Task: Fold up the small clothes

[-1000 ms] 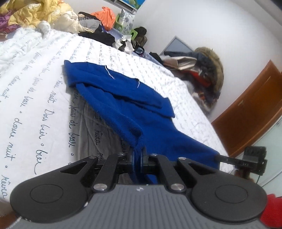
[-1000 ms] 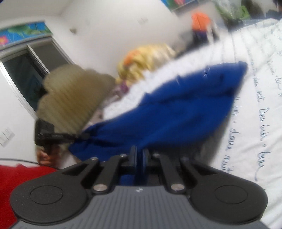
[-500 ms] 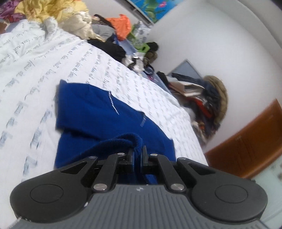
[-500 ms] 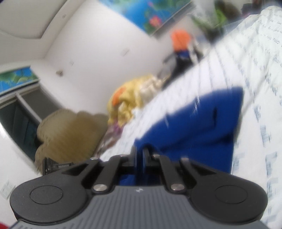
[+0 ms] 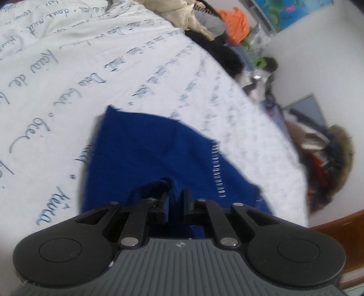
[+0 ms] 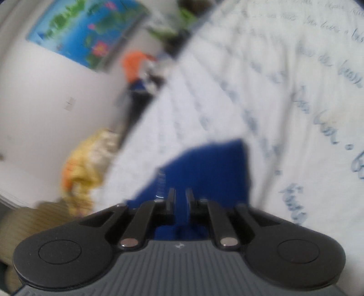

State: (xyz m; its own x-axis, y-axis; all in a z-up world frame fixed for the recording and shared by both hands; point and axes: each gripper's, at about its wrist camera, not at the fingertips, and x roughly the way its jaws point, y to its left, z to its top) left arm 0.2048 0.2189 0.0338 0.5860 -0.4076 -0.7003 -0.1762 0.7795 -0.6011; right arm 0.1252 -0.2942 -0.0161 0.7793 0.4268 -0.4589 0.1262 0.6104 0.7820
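The blue knit garment (image 5: 154, 157) lies on the white bedspread with script lettering (image 5: 68, 75), already doubled over on itself, and both grippers sit right at its near edge, so the coming move turns on letting that edge down flat onto the layer beneath it. In the left wrist view, the left gripper (image 5: 176, 200) has a bunched fold of the blue cloth between its fingers; its jaws are opening, with a gap showing on either side of the fabric, so the fold looks to be slipping free rather than pinched. From there the garment's body stretches away and to the upper left, its long side running along the row of white stitches (image 5: 216, 168). In the blurred right wrist view, the right gripper (image 6: 180, 200) is over the same garment (image 6: 216, 164), its jaws also opening with blue cloth seen in the narrow gap; whether the pads still press on it I cannot tell. Both hands are equally close to the cloth. No container is in use; loose clothes (image 5: 204, 20) are heaped beyond the bed.
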